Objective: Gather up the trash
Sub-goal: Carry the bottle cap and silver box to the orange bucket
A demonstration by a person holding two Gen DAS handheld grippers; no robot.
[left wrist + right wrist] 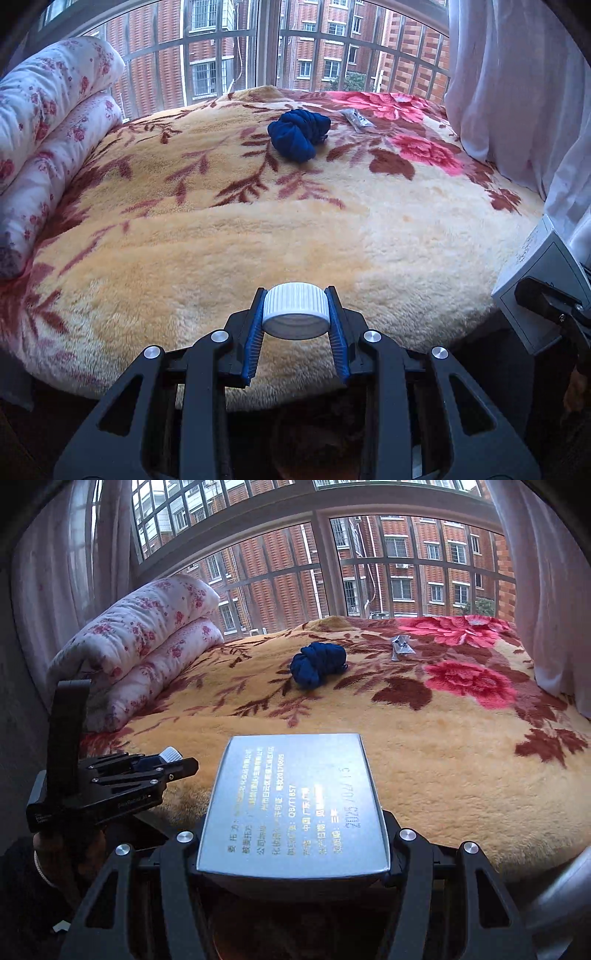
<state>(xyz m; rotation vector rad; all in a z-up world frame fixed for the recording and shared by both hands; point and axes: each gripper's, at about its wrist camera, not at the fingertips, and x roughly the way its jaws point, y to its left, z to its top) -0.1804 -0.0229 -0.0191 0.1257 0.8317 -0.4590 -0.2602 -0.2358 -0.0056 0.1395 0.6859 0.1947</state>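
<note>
My left gripper [296,312] is shut on a white ribbed bottle cap [296,310], held over the near edge of the bed; it also shows in the right wrist view [168,760] at the left. My right gripper [293,812] is shut on a silver-grey cardboard box [293,801] with printed text, which hides the fingers; the box shows at the right edge of the left wrist view [543,288]. A small silver wrapper [356,119] [400,647] lies far back on the blanket. A bunched dark blue cloth [297,134] [317,664] lies mid-bed.
The bed carries a plush cream blanket with red flowers [258,229] [443,746]. A rolled floral quilt [48,122] [147,642] lies along the left side. A barred window [266,44] is behind, with white curtains [517,92] at the right.
</note>
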